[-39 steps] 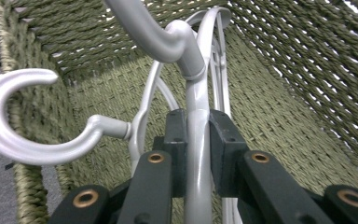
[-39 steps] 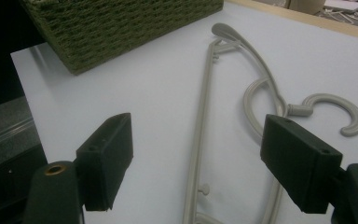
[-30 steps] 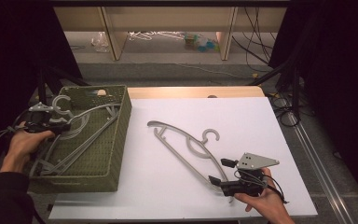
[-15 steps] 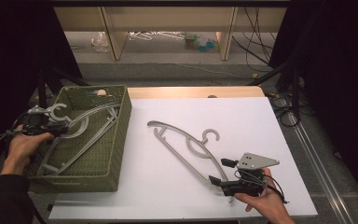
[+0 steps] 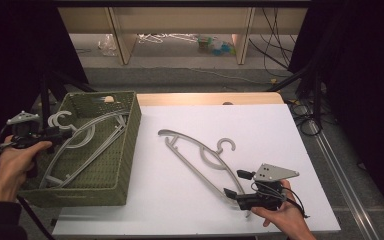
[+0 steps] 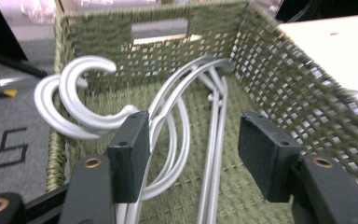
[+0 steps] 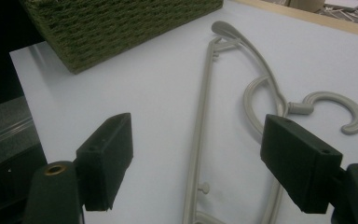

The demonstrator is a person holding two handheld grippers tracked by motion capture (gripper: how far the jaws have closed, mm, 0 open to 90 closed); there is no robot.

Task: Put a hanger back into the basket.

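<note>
Left tongs (image 6: 193, 163) just been opening, released over my basket (image 5: 130, 145), hangers (image 6: 168, 116) beneath. Right tongs (image 7: 205, 163) released, straddling grey hanger (image 7: 200, 140) on worktop (image 5: 280, 140).

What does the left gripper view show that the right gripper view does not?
Left gripper view: the inside of the green woven basket, with grey plastic hangers lying in it, their hooks over the rim, and the left tool, whose jaws have just been opening, clear of the hangers.

Right gripper view: a grey plastic hanger flat on the white table, between the right tool's open jaws.

Both: the basket, here its outer wall.
</note>
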